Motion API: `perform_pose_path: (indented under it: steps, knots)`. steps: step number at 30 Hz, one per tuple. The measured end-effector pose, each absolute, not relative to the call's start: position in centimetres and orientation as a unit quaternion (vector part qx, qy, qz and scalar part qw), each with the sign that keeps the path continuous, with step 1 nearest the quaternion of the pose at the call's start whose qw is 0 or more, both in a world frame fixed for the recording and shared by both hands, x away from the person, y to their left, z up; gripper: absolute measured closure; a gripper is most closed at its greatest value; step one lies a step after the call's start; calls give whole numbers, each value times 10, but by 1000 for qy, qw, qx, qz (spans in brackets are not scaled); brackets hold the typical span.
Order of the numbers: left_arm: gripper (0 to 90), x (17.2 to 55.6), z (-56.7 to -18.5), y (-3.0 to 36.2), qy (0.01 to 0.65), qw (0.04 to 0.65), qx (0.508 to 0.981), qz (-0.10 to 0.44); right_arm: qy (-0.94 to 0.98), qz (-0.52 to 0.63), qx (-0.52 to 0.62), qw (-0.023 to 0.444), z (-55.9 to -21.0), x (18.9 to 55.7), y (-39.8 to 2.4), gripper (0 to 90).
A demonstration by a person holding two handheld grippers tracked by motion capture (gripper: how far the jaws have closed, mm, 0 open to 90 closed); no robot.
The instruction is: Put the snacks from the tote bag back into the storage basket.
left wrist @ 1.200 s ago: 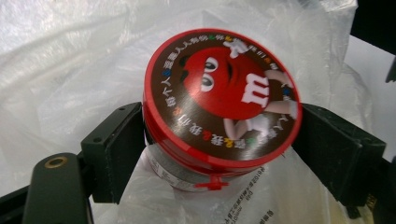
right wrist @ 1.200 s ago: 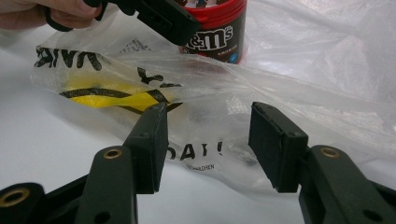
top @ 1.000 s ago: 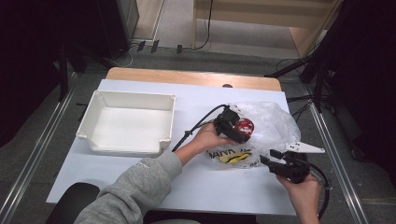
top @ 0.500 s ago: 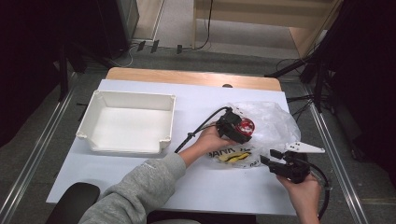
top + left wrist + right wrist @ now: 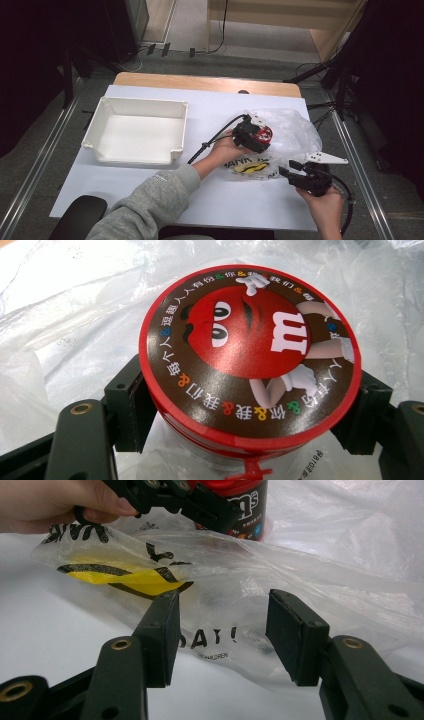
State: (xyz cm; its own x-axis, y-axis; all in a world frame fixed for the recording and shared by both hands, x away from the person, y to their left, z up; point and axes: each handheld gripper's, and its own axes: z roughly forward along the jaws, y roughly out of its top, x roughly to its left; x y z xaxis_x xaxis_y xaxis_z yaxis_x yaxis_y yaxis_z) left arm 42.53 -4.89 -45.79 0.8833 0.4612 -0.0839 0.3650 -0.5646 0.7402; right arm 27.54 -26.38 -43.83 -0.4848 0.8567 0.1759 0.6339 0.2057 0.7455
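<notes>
Candy canister, round, red-lidded, rigid and slick, at frame centre: left hand-held gripper has been closing, pads flanking its wall; right hand-held gripper gapes unclenched before the flimsy clear plastic bag.

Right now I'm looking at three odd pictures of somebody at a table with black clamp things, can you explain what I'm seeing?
A person sits at a white table and works with a hand-held two-jaw gripper in each hand. One picture looks down from above; the other two come from small cameras riding on each gripper, looking along its black jaws.

On the table lie an empty white tray and a clear plastic bag with yellow and black print. A red-lidded candy tub stands in the bag.

The left gripper has its jaws around the tub; they have just been closing, and its pads sit against the sides under the lid. The right gripper is open, pointing at the bag's near edge, holding nothing.
</notes>
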Motion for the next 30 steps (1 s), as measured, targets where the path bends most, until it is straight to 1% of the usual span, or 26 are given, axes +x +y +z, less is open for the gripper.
perform_pose_path:
  steps: [4,8,16,20,30]
  knots:
    - [261,426,-455,-47,239,399,884,50,763,400,488,139,-439,275,-264,496]
    - [261,426,-451,-45,241,407,880,47,763,401,488,138,-439,276,-264,496]
    - [262,424,-433,-41,227,407,884,44,763,404,486,135,-439,276,-263,496]
    - [261,425,-423,-35,234,405,884,33,764,404,484,135,-439,275,-262,496]
    - [261,422,-401,-20,232,407,883,30,765,405,482,133,-440,275,-260,496]
